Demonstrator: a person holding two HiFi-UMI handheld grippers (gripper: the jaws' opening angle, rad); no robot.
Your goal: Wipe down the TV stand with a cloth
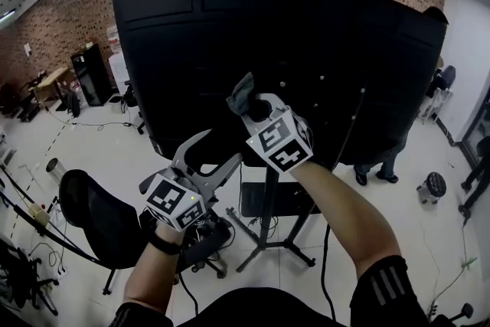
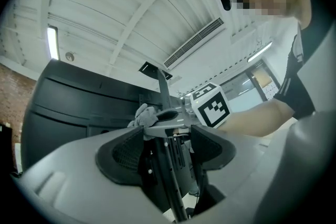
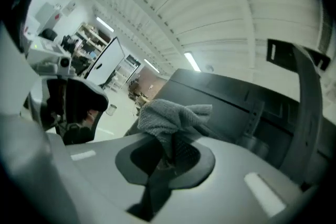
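Note:
The TV's large black back panel [image 1: 230,50] stands on a black pole stand [image 1: 268,207] with splayed feet. My right gripper [image 1: 251,107] is shut on a grey cloth [image 1: 243,93] and holds it up against the panel's lower middle. In the right gripper view the cloth [image 3: 170,115] bunches out of the shut right gripper [image 3: 170,152], with the panel [image 3: 236,102] just beyond. My left gripper [image 1: 217,153] hangs open below and left of the cloth. In the left gripper view the stand's pole [image 2: 170,165] shows between the open left gripper [image 2: 168,149] jaws, apart from them.
A black office chair [image 1: 99,222] sits at lower left, close to the stand's feet. A person's legs [image 1: 375,168] stand beyond the TV's right edge, near a round stool [image 1: 432,186]. Cables trail over the floor. A brick wall [image 1: 69,11] lies behind.

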